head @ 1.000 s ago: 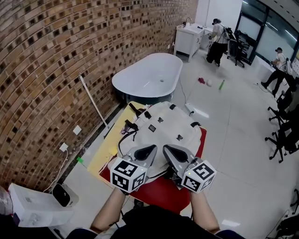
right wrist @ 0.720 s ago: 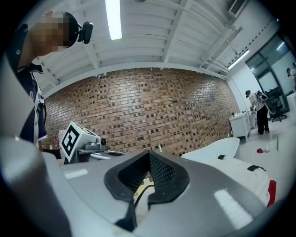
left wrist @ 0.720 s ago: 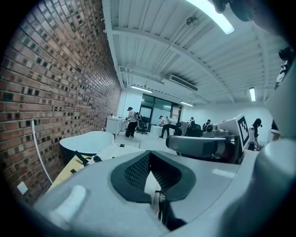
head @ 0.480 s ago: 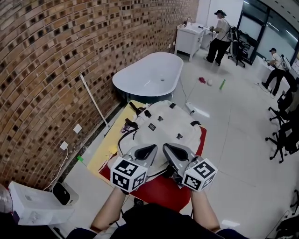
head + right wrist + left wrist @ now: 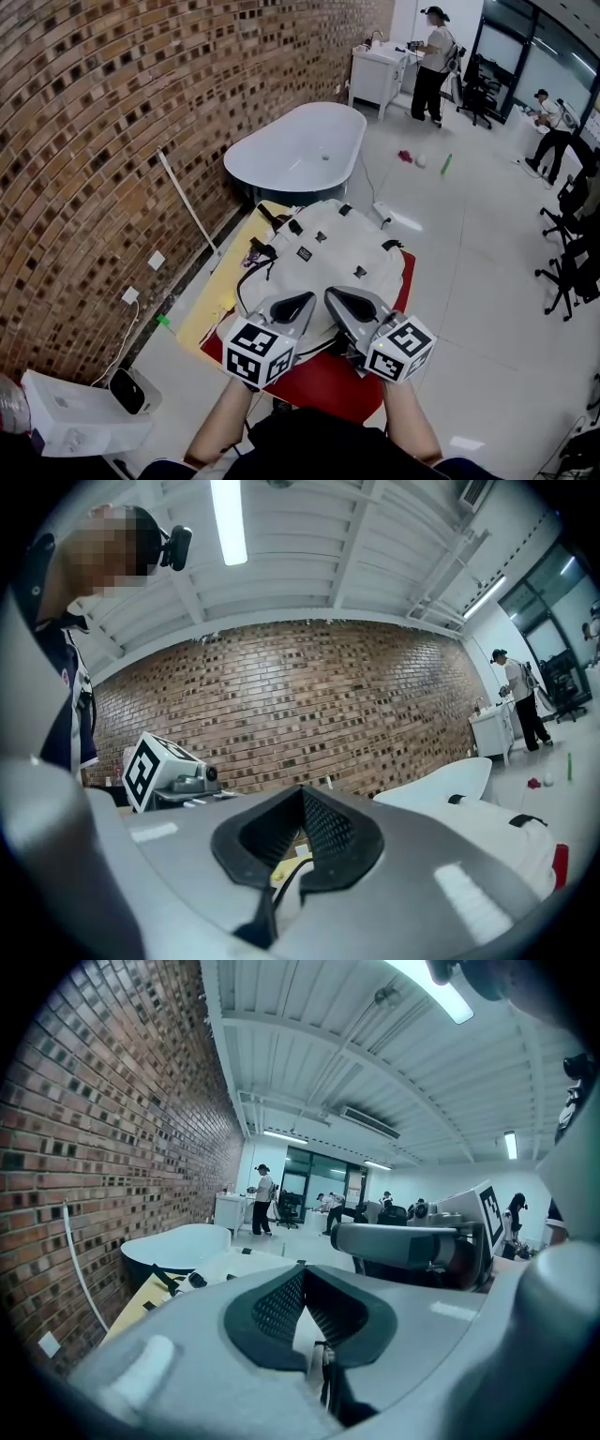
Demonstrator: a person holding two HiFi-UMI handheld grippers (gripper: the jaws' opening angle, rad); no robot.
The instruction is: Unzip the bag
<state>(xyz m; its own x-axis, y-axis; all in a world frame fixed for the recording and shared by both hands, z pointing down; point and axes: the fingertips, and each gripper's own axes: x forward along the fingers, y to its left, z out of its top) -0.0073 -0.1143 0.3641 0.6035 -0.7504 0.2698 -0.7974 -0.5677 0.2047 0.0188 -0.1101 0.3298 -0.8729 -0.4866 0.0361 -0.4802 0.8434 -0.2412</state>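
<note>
Holds the left gripper (image 5: 302, 300) and the right gripper (image 5: 336, 300) side by side, low in front of the body, pointing away from the torso. Angles the two tips toward each other so that they almost meet. Reaches forward with both bare arms, left forearm (image 5: 220, 424) and right forearm (image 5: 410, 427), roughly parallel and a little apart. Carries a marker cube at the near end of each gripper, the left marker cube (image 5: 255, 351) and the right marker cube (image 5: 400, 348). Presses the left jaws together, ribbed pads meeting at the tips. Presses the right jaws together likewise.
</note>
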